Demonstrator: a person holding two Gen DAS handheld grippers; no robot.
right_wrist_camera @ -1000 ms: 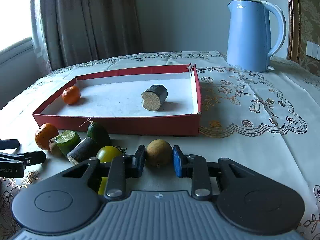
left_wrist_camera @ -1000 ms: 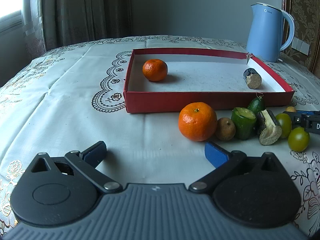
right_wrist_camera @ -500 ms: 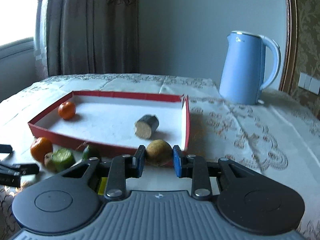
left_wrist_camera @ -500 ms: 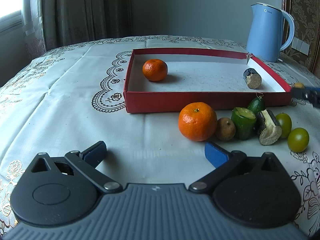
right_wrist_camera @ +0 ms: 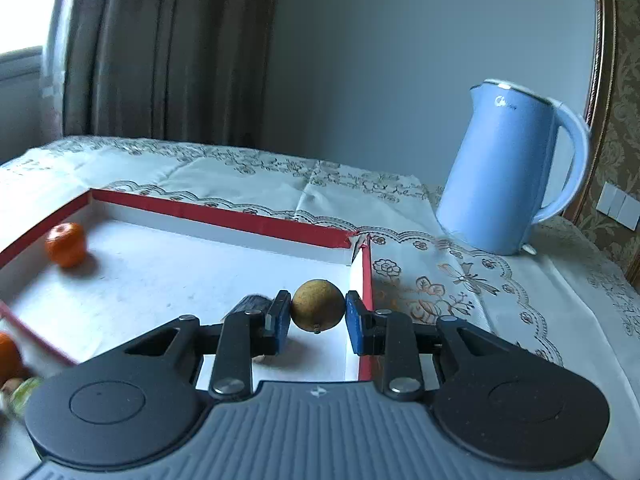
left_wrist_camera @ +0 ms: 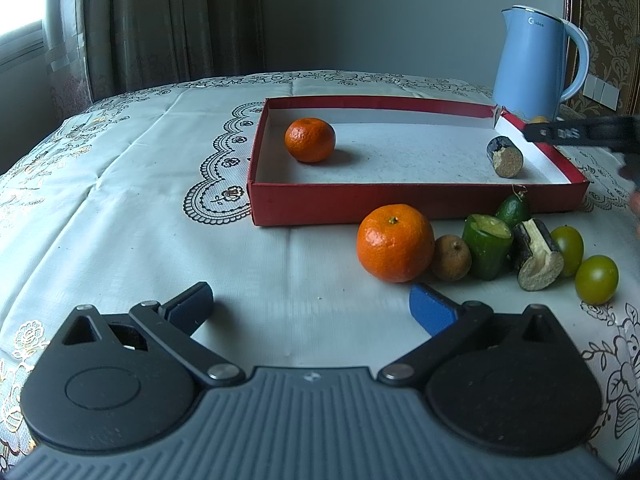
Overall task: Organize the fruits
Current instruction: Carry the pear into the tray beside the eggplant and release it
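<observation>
Right gripper (right_wrist_camera: pixel 317 318) clenched on a round, matte brown fruit (right_wrist_camera: pixel 317 305) above the red cardboard tray's (right_wrist_camera: pixel 224 216) white floor, 3 o'clock corner (rough-skinned); left gripper (left_wrist_camera: pixel 310 304) spread wide over embroidered cloth (left_wrist_camera: pixel 120 208), glossy dimpled orange (left_wrist_camera: pixel 395 249) at 1 o'clock.

2 oranges (left_wrist_camera: pixel 310 139) (left_wrist_camera: pixel 395 243), 2 brown fruits (left_wrist_camera: pixel 451 257) (right_wrist_camera: pixel 317 305), 2 yellow-green tomatoes (left_wrist_camera: pixel 596 279) (left_wrist_camera: pixel 568 244), 2 green pieces (left_wrist_camera: pixel 487 245) (left_wrist_camera: pixel 513 208), 2 dark cut chunks (left_wrist_camera: pixel 505 156) (left_wrist_camera: pixel 537 254), 1 tray (left_wrist_camera: pixel 400 210), 1 kettle (left_wrist_camera: pixel 530 58).

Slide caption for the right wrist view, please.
Right gripper carries a small brown fruit over the red tray.
</observation>
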